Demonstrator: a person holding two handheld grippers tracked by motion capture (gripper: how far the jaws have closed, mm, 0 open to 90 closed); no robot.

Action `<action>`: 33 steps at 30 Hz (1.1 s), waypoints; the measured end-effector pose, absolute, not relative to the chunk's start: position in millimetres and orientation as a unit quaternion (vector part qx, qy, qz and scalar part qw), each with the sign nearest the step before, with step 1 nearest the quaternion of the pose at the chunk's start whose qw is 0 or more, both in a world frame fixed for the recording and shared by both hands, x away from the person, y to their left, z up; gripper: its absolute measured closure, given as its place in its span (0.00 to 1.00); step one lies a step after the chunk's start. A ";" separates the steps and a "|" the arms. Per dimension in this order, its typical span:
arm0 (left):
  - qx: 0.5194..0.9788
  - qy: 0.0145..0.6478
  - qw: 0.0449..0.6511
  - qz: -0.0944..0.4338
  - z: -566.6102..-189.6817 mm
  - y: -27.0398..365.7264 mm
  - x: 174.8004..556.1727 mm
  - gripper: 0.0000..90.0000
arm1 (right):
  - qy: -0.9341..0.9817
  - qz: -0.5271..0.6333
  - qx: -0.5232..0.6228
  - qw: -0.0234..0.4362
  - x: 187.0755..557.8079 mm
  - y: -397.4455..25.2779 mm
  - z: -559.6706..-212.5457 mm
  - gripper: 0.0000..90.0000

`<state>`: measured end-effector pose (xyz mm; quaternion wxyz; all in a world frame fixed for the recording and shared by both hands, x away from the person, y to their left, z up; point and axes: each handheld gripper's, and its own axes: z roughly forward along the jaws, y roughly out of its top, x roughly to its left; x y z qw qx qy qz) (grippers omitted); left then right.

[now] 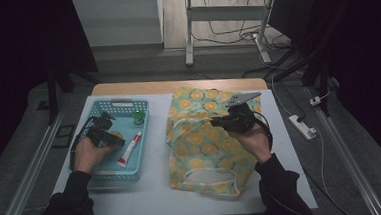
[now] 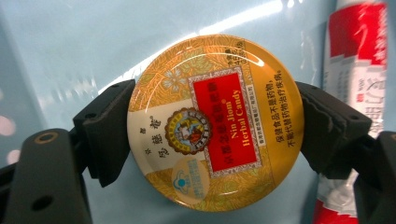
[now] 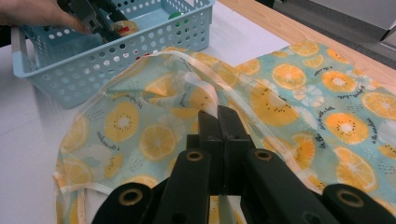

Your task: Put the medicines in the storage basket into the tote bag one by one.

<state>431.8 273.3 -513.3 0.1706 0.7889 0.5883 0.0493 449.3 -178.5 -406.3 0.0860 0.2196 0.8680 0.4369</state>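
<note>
— Gripping the tin [image 2: 215,122] across its rim, the left gripper [image 2: 212,130] has one pad [image 2: 109,133] on each side, so the hold looks square. The tin sits low in the blue basket [image 1: 98,177], near the tabletop's left edge, just beside the tube [image 1: 130,150].

— And the right gripper [image 3: 219,135]?

— Its jaws are pressed together on a fold of the fruit-print bag [image 3: 299,93], which lies flat across the middle of the tabletop. It seems to be pinching the upper layer near the mouth, though I cannot tell how much cloth it has.

— So how would you do the lift well?

— Raise the tin straight up first, clear of the basket wall, before swinging right. A smooth round lid can slip between hard pads, so keep the squeeze steady and the tin level.

— And the bag?

— Lift that pinched layer upward to open a real gap. Otherwise the tin may land on top of the cloth rather than inside.

— Anything to avoid?

— Knocking the tube or the small green thing [image 1: 138,115] at the basket's far end.
</note>
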 end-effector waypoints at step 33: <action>0.814 0.492 0.296 0.085 -445.8 242.0 390.7 0.22 | 0.864 0.444 0.220 0.089 448.2 -178.9 -405.6 1.00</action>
